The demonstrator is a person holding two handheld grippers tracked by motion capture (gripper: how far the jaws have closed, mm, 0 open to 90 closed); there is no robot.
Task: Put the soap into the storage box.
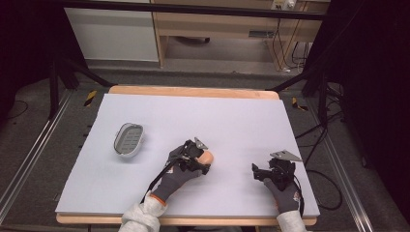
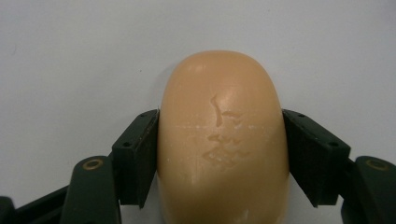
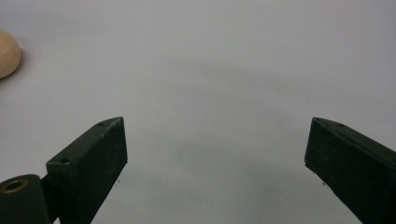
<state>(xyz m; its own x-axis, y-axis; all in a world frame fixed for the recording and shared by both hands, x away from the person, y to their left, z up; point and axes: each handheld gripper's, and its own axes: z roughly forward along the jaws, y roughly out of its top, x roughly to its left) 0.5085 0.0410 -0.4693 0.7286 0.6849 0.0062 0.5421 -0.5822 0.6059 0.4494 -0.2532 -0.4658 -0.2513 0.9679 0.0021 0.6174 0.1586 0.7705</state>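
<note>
A person sits at a table (image 1: 145,111) covered with a pale lavender-grey sheet, holding a two-jaw gripper in each gloved hand. The left gripper (image 1: 205,162) is near the middle of the table, and its two black jaws are closed against the sides of a peach-coloured bar of soap (image 1: 207,157). In the left gripper view, the soap (image 2: 222,140) sits squarely between the jaws, one jaw pressed to each long side, with its rounded end reaching well past the jaw tips and faint raised lettering on its top face. Whether the soap rests on the sheet or is lifted just above it cannot be told. The right gripper (image 1: 255,172) is lower and to the right, apart from the soap, its jaws spread wide with nothing between them. In the right gripper view, those jaws frame bare sheet, and a sliver of the soap (image 3: 8,53) shows at the far left edge. A small grey soap dish (image 1: 128,139) with a slotted bottom lies on the sheet, well to the left of the left gripper.
</note>
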